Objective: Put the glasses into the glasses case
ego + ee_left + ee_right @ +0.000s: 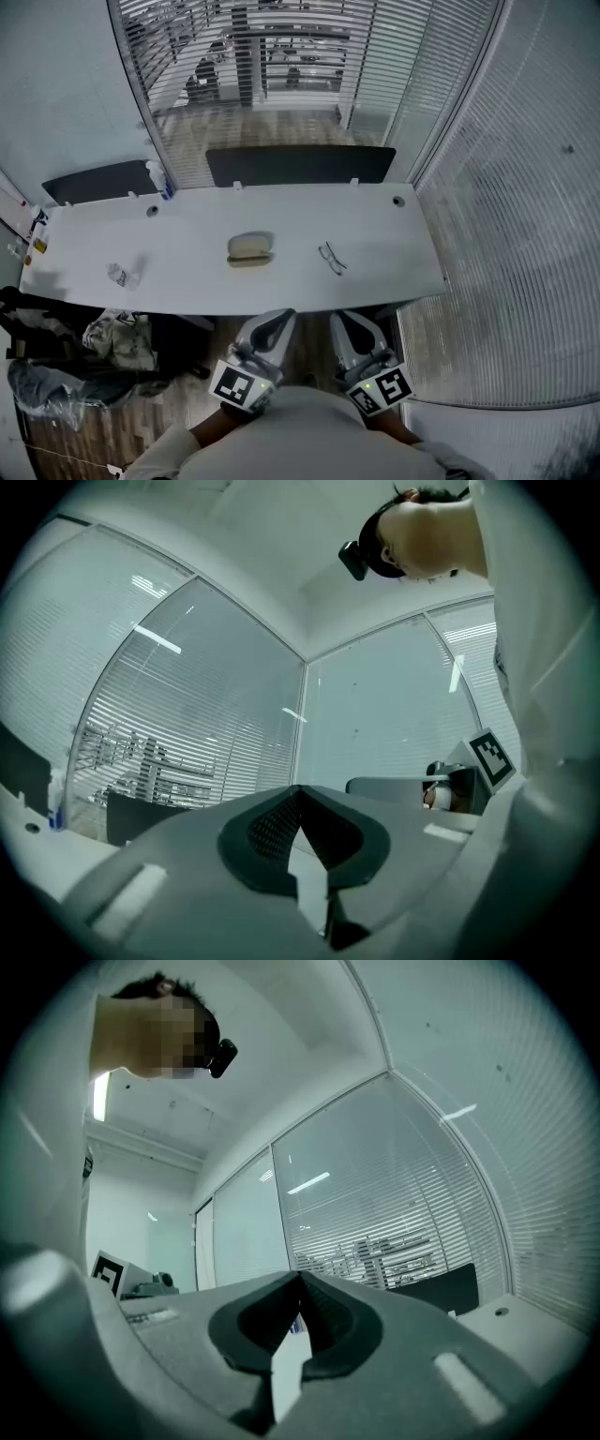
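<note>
A beige glasses case (pixel 249 247) lies shut near the middle of the white table (pixel 394 253). To its right, apart from it, lie the dark-framed glasses (pixel 331 258), folded open on the tabletop. Both grippers hang in front of the table's near edge, close to the person's body. My left gripper (pixel 280 318) sits below the case and my right gripper (pixel 344 320) below the glasses, neither touching anything. In the left gripper view the left gripper (pixel 298 791) has its jaws together and empty. The right gripper (pixel 300 1279) looks the same in its own view. Neither gripper view shows the case or glasses.
A crumpled clear wrapper (pixel 122 276) lies at the table's left. A small bottle (pixel 159 176) stands at the back left edge. Two dark panels (pixel 300 165) stand behind the table. Bags and clothing (pixel 112 339) are heaped on the floor at left. Glass walls with blinds surround the desk.
</note>
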The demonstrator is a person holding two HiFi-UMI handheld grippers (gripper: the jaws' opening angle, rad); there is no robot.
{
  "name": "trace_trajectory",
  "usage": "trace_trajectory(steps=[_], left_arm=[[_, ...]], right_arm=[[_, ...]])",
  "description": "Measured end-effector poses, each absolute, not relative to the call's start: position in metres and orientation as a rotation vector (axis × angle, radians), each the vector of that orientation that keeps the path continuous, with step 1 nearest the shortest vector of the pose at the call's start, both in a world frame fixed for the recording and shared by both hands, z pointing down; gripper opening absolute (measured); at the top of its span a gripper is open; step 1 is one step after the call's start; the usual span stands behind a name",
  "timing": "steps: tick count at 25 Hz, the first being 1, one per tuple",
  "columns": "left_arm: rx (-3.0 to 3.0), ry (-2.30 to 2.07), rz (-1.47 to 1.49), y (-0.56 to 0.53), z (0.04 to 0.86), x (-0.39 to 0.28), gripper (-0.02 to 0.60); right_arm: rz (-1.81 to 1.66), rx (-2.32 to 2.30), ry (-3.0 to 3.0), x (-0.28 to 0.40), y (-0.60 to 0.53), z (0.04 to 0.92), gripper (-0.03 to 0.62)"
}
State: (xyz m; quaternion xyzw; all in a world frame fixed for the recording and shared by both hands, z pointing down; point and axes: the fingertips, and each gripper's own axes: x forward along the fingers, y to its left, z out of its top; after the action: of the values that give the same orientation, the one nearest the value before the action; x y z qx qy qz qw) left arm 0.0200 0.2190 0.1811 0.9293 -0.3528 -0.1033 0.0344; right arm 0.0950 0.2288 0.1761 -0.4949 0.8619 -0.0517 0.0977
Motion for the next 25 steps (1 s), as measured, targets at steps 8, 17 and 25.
trace_trajectory(steps=[8,17,25], left_arm=[[2.853,-1.085,-0.303,0.224,0.182,0.032,0.003],[2.846,-1.128,-0.248,0.238,0.191,0.066,0.003],[2.824,-1.181,-0.240,0.235,0.193,0.070,0.003]], right_arm=[[-0.141,-1.475,2.547,0.108,0.235,0.176,0.002],[-0.202,-1.472,2.547,0.146,0.247,0.188,0.002],[-0.238,-1.432,2.562,0.154,0.243,0.194,0.002]])
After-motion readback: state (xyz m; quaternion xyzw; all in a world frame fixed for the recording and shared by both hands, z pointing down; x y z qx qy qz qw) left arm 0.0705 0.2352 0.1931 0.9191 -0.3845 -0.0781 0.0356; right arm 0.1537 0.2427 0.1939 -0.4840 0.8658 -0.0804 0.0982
